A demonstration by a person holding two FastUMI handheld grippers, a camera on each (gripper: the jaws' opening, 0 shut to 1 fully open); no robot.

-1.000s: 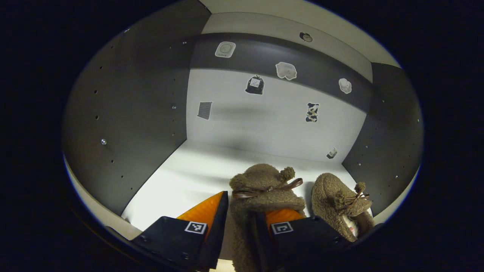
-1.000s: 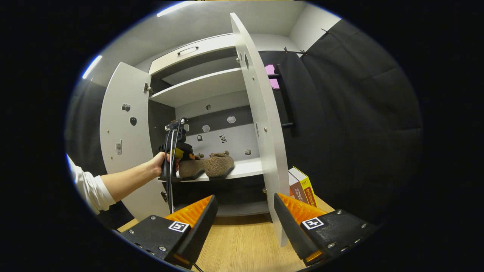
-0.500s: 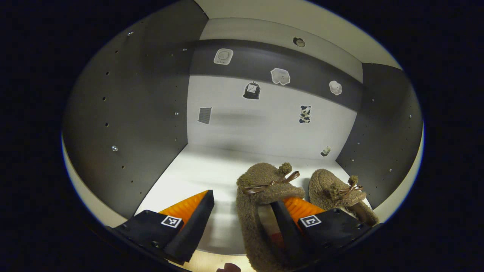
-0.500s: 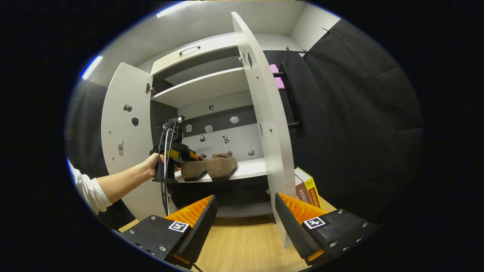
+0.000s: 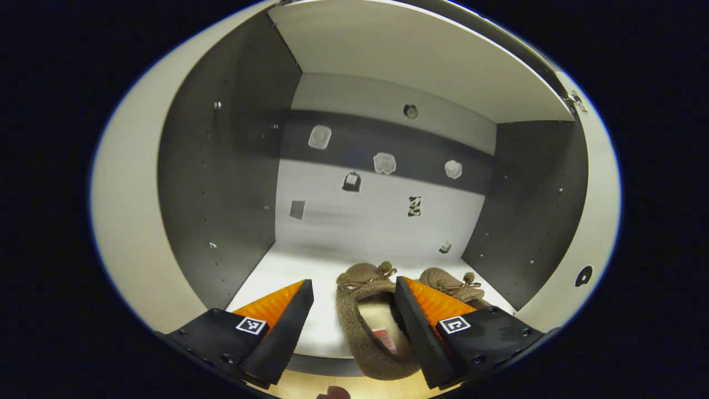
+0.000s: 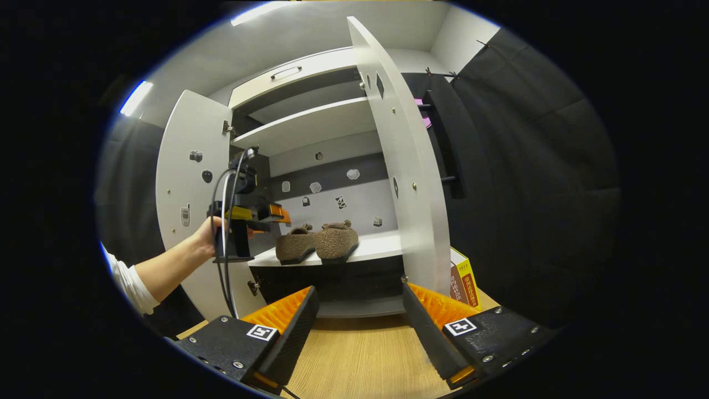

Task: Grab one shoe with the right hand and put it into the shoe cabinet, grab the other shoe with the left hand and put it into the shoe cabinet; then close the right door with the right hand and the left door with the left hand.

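Fleecy shoes (image 5: 365, 310) sit at the shelf (image 6: 376, 248) lip — both grippers (image 5: 352, 324) (image 6: 360, 327) spread, empty, doors (image 6: 407, 160) ajar

1. Small stickers (image 5: 353, 181) dot the back wall inside, some on a dark band and some on the pale part below it.
2. A few more stickers (image 6: 206, 176) sit on the inside of the pale panel at the left in the right gripper view.
3. A book (image 6: 463, 277) with a yellow and red cover stands on the wooden floor (image 6: 360, 360), low down at the right, partly hidden.
4. A long ceiling light (image 6: 135, 98) glows up at the top left.
5. A black rack with bars (image 6: 446, 138) hangs on the dark wall, with something pink (image 6: 424, 105) near its top.
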